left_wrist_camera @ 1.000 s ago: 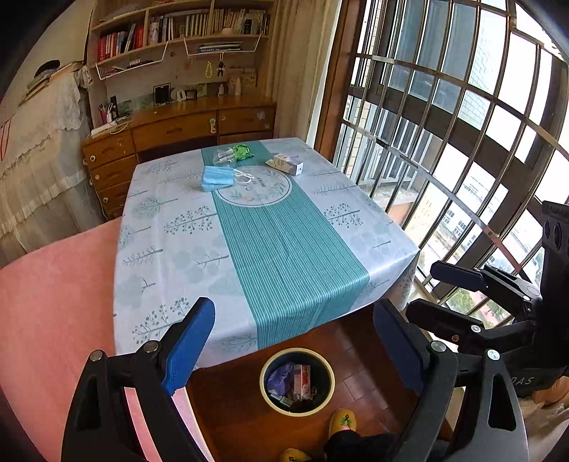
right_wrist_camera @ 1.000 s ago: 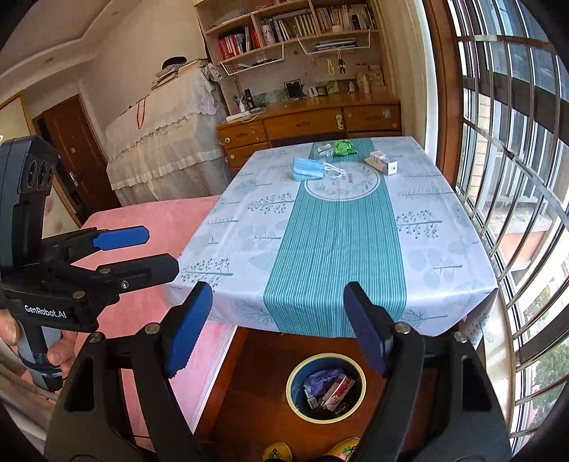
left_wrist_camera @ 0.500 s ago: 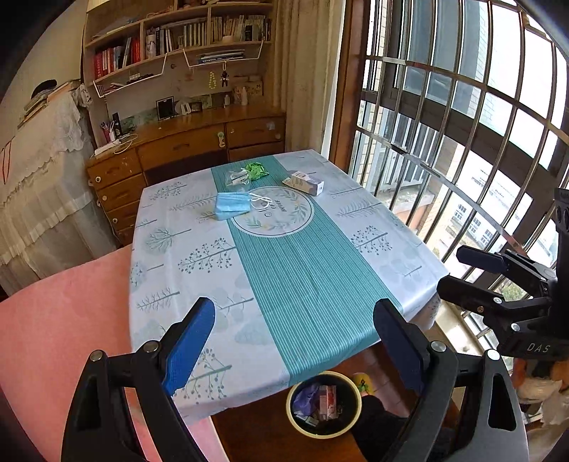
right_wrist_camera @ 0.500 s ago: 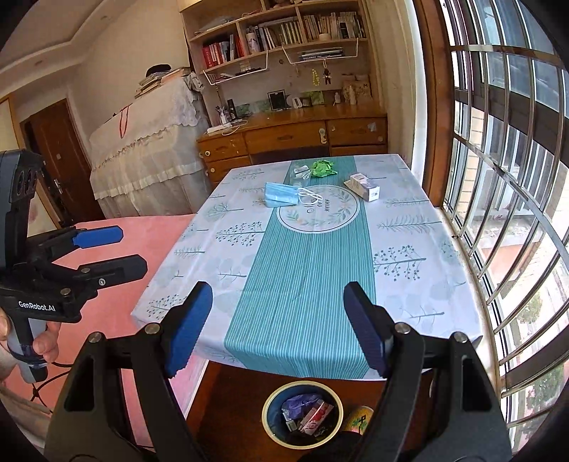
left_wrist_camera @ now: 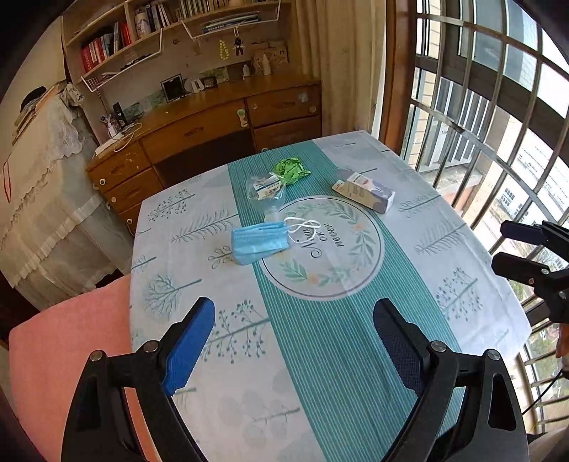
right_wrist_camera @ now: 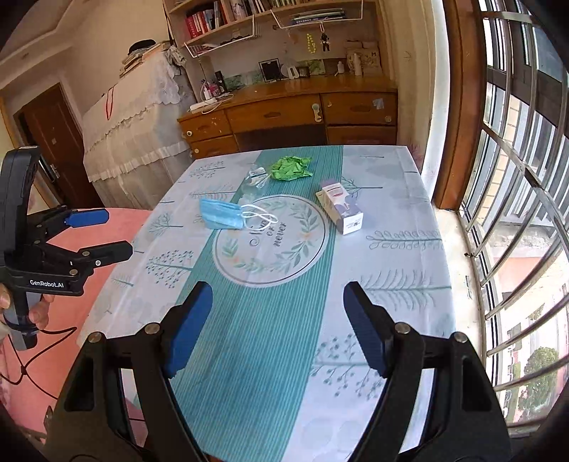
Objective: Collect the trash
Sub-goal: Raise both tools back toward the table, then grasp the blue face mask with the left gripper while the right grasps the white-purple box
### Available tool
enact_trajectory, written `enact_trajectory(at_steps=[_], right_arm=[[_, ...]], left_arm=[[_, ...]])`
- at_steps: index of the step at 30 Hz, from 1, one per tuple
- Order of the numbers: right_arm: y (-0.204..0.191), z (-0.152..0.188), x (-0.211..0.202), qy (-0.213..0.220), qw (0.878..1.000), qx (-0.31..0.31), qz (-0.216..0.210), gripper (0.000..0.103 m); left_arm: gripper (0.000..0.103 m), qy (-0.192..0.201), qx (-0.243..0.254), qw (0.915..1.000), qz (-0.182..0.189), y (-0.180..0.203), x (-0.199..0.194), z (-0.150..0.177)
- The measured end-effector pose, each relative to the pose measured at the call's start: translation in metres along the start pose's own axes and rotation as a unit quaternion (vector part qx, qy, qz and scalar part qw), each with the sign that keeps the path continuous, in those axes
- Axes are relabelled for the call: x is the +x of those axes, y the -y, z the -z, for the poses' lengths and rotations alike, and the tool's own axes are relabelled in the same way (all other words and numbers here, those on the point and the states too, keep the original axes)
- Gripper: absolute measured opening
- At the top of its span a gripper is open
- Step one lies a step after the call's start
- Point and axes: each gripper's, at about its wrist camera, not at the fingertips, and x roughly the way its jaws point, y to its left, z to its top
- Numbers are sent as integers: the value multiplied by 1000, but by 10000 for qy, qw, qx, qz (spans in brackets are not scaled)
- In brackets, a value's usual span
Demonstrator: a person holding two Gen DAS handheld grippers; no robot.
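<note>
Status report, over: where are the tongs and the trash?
Left tongs and right tongs open, empty, above table. Mask, box, wrappers untouched. Nothing in the way.

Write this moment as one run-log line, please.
left gripper: open, empty | right gripper: open, empty | blue pleated face mask, crumpled green wrapper: on table

Home: bookshelves [left_wrist_camera: 170, 25], wooden dresser [right_wrist_camera: 291, 117].

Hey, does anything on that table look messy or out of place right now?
Yes: a blue face mask, clear plastic wrapper, crumpled green wrapper and small carton lie scattered on the tablecloth.
</note>
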Motion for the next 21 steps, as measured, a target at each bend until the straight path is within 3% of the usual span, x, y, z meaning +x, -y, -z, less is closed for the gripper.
enact_trajectory(at_steps=[6, 10, 21], right_arm=[[60, -63, 88, -354, 9992, -164, 46, 74], [82, -90, 144, -566, 9980, -265, 122, 74], [89, -104, 244, -973, 9933, -622, 77, 74]], left_arm=[[92, -378, -80, 9990, -206, -23, 95, -71], [92, -586, -162, 9978, -260, -42, 145, -91], [92, -1215, 49, 9925, -146, -65, 229, -84]])
